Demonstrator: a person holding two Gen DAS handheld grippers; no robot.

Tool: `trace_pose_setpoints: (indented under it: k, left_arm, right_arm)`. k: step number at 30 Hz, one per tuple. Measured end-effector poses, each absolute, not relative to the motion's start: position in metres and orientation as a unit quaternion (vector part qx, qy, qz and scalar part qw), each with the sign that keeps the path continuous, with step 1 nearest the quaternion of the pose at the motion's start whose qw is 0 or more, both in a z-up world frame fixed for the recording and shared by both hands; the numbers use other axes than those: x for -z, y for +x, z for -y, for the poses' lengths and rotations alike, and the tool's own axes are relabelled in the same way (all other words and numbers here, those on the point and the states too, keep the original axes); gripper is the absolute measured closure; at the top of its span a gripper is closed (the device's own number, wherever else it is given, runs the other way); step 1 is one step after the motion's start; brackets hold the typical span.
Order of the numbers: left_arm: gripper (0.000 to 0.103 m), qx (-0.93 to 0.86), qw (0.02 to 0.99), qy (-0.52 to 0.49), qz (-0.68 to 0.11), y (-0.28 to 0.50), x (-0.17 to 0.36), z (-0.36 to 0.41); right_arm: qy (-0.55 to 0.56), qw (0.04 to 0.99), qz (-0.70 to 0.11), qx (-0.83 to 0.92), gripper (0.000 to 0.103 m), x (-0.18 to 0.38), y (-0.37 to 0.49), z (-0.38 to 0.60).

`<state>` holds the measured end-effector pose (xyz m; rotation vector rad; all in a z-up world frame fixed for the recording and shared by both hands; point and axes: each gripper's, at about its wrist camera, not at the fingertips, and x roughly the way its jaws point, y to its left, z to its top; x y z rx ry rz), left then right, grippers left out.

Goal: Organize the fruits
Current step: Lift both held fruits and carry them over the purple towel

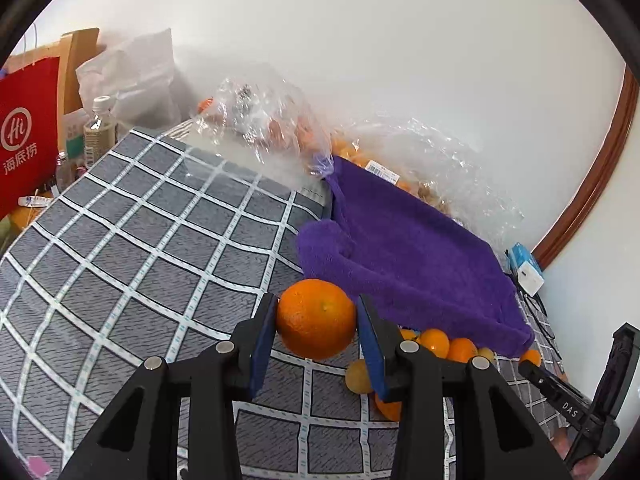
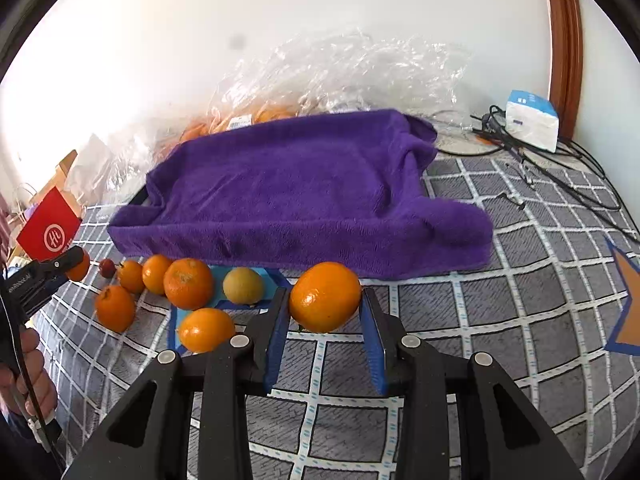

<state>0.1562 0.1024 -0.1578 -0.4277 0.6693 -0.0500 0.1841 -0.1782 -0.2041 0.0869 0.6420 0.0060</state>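
- Oranges dominate both views: the left gripper [image 1: 316, 322] clasps one round, dimpled orange [image 1: 316, 314] between its blue-padded fingers [image 1: 262, 336], raised a little over the near cloth.
- The right gripper [image 2: 325, 304] grips a second orange [image 2: 325, 296] the same way — smooth, glossy skin, pads pressed to both sides.
- To the left of that, a loose cluster of small oranges [image 2: 188, 283] and one yellowish round fruit [image 2: 243, 285] lies along the near edge of a purple towel [image 2: 304, 192].
- The towel is thick and fuzzy, draped over a low, box-like shape in the middle of the scene.
- Beneath everything, a grey checked cloth [image 1: 140, 240] with pale grid lines covers the surface.
- Far behind, crinkled clear plastic bags [image 2: 340, 72] hold more orange fruit against a plain white wall [image 1: 360, 40].
- A red paper bag [image 1: 26, 140] stands far left; black cables [image 2: 560, 168] and a white-and-blue packet [image 2: 532, 120] sit far right, by a brown wooden frame [image 2: 564, 40].
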Motion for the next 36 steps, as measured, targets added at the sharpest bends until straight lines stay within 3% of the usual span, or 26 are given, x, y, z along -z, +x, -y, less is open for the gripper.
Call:
trace_pose_setpoints:
  k: [9, 19, 36]
  left_arm:
    - [0.065, 0.027, 0.934, -0.190, -0.301, 0.167, 0.105, -0.107]
    - [0.065, 0.034, 0.947, -0.146, -0.285, 0.234, 0.053, -0.077]
    - [0.065, 0.038, 0.916, -0.143, -0.372, 0.351, 0.117, -0.047]
  right_arm:
    - [0.009, 0.964, -0.264, 0.006, 0.068, 0.136, 0.187, 0.180]
    - [0.008, 0.973, -0.232, 0.003, 0.068, 0.072, 0.245, 0.180]
    - [0.032, 0.952, -0.303, 0.012, 0.068, 0.120, 0.358, 0.200]
